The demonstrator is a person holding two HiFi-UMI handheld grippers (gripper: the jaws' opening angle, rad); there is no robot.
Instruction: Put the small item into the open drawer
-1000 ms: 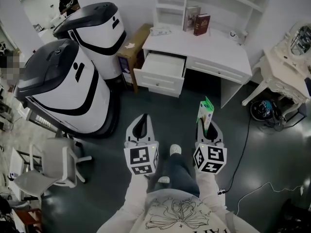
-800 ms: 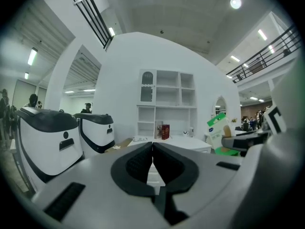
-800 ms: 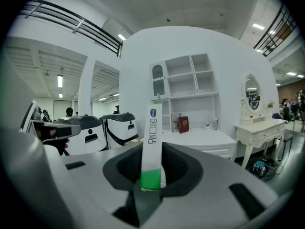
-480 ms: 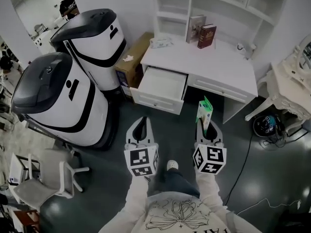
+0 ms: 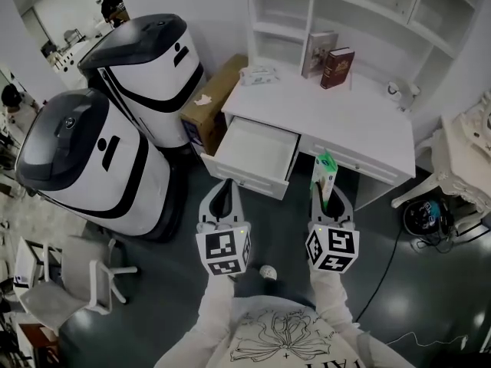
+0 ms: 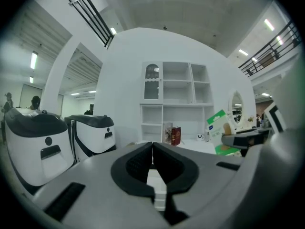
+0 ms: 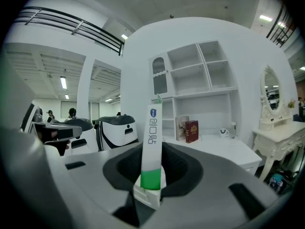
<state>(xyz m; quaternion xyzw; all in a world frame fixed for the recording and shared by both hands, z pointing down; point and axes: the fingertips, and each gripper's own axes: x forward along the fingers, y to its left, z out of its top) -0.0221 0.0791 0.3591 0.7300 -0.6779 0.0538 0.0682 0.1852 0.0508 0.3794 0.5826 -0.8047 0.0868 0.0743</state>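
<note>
A room with a dark, glossy floor (image 5: 153, 297) holds a white desk (image 5: 360, 121) with a shelf unit on top, seen from above.

The right gripper (image 5: 327, 196) is clamped on the small item, a slim green and white box (image 5: 324, 175). The box stands upright between the jaws, its green end down by the pads. The left gripper (image 5: 223, 195) is beside it, jaws pressed together with nothing between them. Both are held over the floor, just in front of the desk.

The open drawer (image 5: 257, 150) is pulled out from the left end of the desk, its white inside facing up. The box is not in it. It is near the drawer's front right corner.

Two books (image 5: 330, 58) stand upright at the back of the desk. A brown cardboard box (image 5: 211, 98) sits against the desk's left side. Further left are two large white and black machines (image 5: 115, 129), and a white chair (image 5: 73, 282) stands near the lower left.
</note>
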